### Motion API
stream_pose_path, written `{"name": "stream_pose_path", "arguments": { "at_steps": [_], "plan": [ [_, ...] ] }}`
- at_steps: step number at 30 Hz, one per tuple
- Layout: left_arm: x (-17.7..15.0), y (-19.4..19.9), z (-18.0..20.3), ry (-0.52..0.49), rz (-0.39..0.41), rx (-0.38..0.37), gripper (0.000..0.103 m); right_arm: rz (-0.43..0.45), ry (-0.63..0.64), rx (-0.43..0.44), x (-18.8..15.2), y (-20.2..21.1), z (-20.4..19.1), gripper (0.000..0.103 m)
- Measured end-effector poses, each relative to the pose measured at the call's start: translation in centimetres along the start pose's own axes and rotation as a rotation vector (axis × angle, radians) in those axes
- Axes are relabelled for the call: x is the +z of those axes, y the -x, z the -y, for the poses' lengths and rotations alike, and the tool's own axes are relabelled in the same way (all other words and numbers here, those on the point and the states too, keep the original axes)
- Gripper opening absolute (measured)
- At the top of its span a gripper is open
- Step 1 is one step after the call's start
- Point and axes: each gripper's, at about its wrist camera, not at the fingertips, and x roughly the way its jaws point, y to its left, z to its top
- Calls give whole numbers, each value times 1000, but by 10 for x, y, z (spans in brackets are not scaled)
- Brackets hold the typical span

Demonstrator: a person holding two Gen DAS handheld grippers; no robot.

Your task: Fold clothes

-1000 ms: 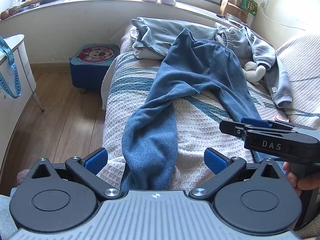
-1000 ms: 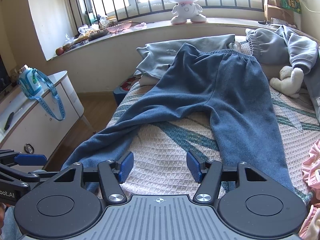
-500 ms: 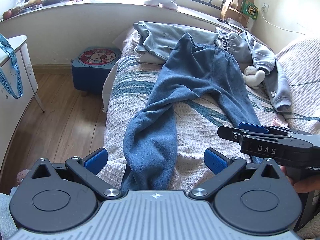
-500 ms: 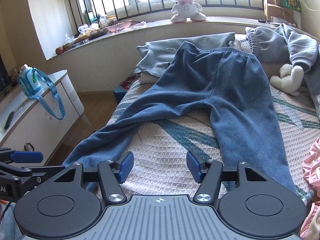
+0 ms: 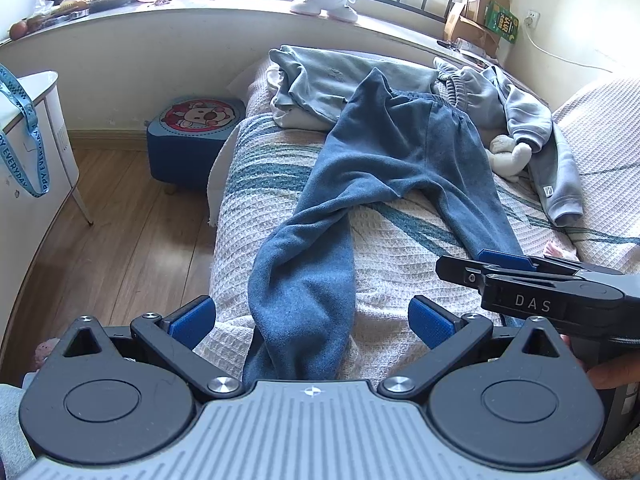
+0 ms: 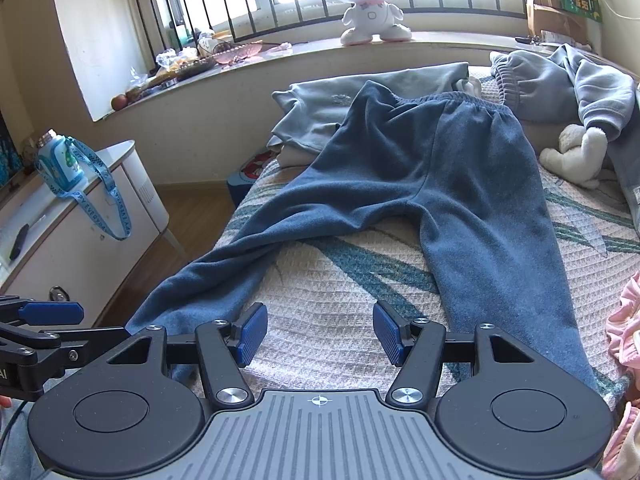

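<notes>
Blue sweatpants [image 5: 384, 168] lie spread on the bed, waistband at the far end, legs splayed toward me; they also show in the right wrist view [image 6: 432, 184]. My left gripper [image 5: 312, 314] is open and empty, hovering over the cuff end of the left leg that hangs over the bed edge. My right gripper [image 6: 318, 334] is open and empty above the blanket between the two legs. From the left wrist view the right gripper [image 5: 520, 276] shows side-on at the right. The left gripper's blue fingertip [image 6: 48, 314] shows at the left of the right wrist view.
A patterned blanket [image 5: 404, 264] covers the bed. Grey clothes [image 5: 336, 80] and a grey hoodie [image 5: 532, 128] lie at the far end, with a white plush toy [image 6: 576, 156]. A blue stool [image 5: 192, 136] and white cabinet [image 6: 80, 232] stand left on the wood floor. Pink cloth [image 6: 624, 332] lies at right.
Both grippers have drawn back slightly from the bed and stay open; the pants have not moved.
</notes>
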Motion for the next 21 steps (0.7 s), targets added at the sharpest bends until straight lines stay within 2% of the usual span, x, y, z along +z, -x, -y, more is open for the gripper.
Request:
{"name": "stream_pose_path", "arguments": {
  "at_steps": [21],
  "plan": [
    [-1,-1,1,-10,-11,7,103,-3,-4,5,0,-2,1,59]
  ]
}}
